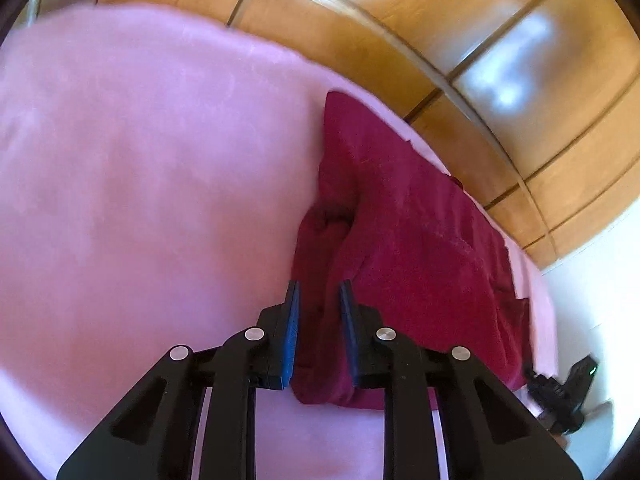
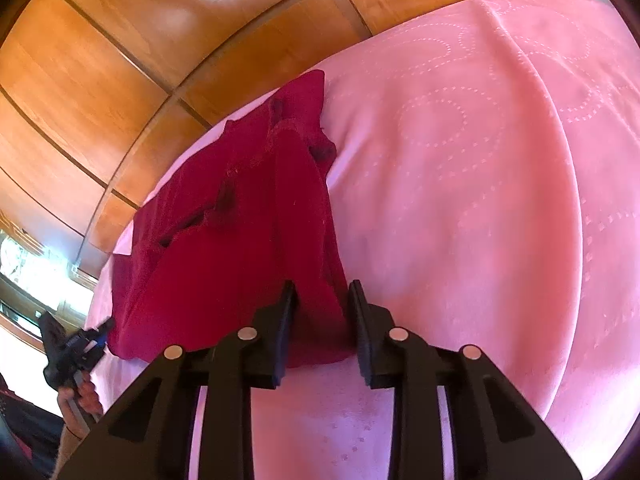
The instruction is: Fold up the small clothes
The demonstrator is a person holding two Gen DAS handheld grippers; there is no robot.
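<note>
The 2 blue-padded fingers of the left gripper stand narrowly apart with a bunched fold of the dark red garment between them; the cloth fills the gap, and the pads appear to press on it from both sides. The 2 black fingers of the right gripper stand in the same way, a near edge of the garment packed between them and seemingly clamped.

Each gripper holds a near corner of the garment, the left one at its left side and the right one at its right side. From the right wrist view, the left gripper shows at the far left edge, touching the cloth's other near corner, with a hand wrapped around its handle. From the left wrist view, the right gripper shows small and dark at the lower right, at the garment's far side.

The garment lies rumpled on a pink bedspread, close to the edge that runs beside a wooden panelled wall. Its body stretches away from the grippers toward that wall, with several creases and dark folds across it. The bedspread carries rings of small stitched dots and spreads wide and bare to the side of the garment. Glare from a light shines on the wood panels.
</note>
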